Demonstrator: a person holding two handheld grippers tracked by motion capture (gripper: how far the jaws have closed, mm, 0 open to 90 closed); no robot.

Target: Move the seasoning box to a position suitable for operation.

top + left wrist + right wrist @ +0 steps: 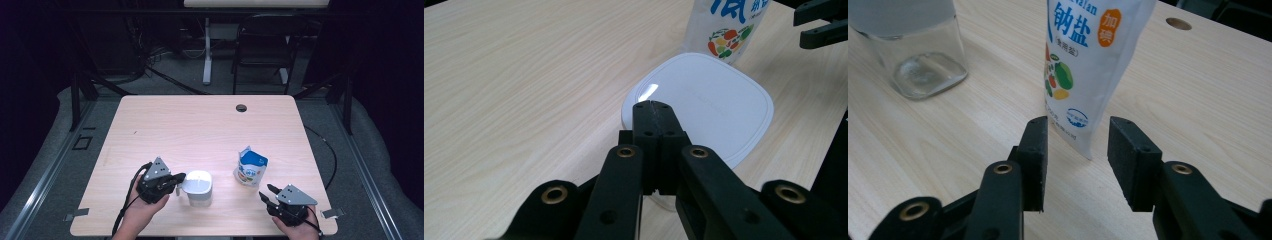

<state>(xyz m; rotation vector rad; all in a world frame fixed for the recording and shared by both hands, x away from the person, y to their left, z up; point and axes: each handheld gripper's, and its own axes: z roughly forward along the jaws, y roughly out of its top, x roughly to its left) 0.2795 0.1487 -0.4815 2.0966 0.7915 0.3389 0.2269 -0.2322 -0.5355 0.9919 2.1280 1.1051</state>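
Jar lid [704,102], white and square, sits on a clear glass jar [199,189] at six o'clock on the table [200,125]. We pinch its edge in our left gripper [181,178]. Our right gripper [266,192], half open and empty, waits before the salt pouch [250,167]. Next, likely, we lift the lid straight up.

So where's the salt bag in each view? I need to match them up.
High view: the salt bag stands right of centre, ahead of the right hand-held gripper.
Left gripper view: top right, behind the white jar lid.
Right gripper view: top centre, just beyond the open jaws.
Shared landmark: the glass jar beside it.
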